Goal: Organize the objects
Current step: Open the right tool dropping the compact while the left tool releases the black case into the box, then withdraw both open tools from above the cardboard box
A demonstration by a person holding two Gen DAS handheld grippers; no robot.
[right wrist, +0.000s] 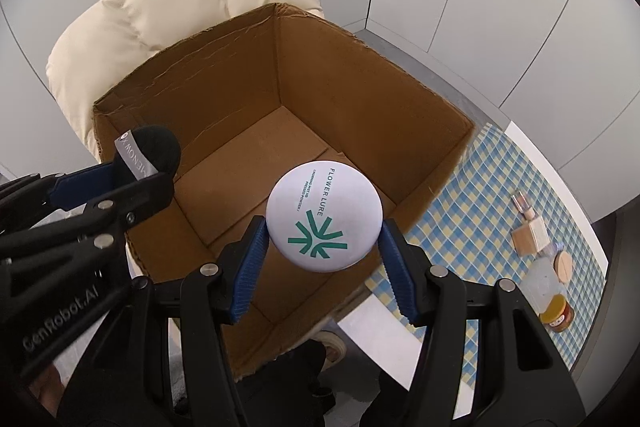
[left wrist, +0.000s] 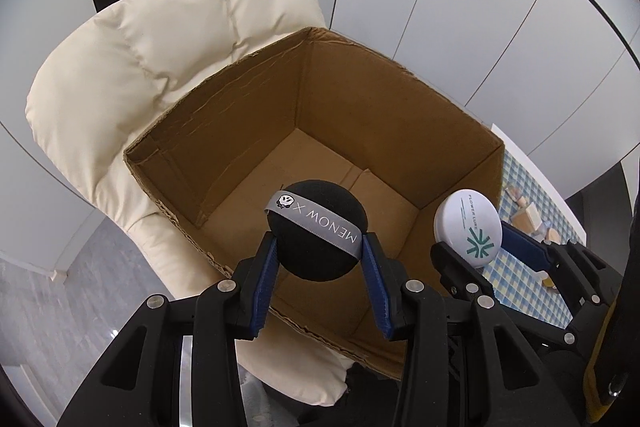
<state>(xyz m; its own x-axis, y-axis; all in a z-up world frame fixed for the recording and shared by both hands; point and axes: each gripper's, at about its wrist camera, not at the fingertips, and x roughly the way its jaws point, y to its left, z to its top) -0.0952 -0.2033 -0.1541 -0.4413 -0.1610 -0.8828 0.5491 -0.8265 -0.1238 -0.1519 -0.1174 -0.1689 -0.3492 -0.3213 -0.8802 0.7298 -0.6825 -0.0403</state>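
Cream chair (left wrist: 140, 59) carries empty cardboard box (left wrist: 248, 115); my left fingers (left wrist: 272, 267) clamp black puff (left wrist: 316, 231), right fingers (right wrist: 252, 259) clamp white compact (right wrist: 324, 215), both poised for dropping in

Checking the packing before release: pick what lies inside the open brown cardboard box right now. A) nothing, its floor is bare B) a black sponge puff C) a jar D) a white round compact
A: the cardboard box shows only bare floor; black sponge puff and white round compact remain gripped above it.
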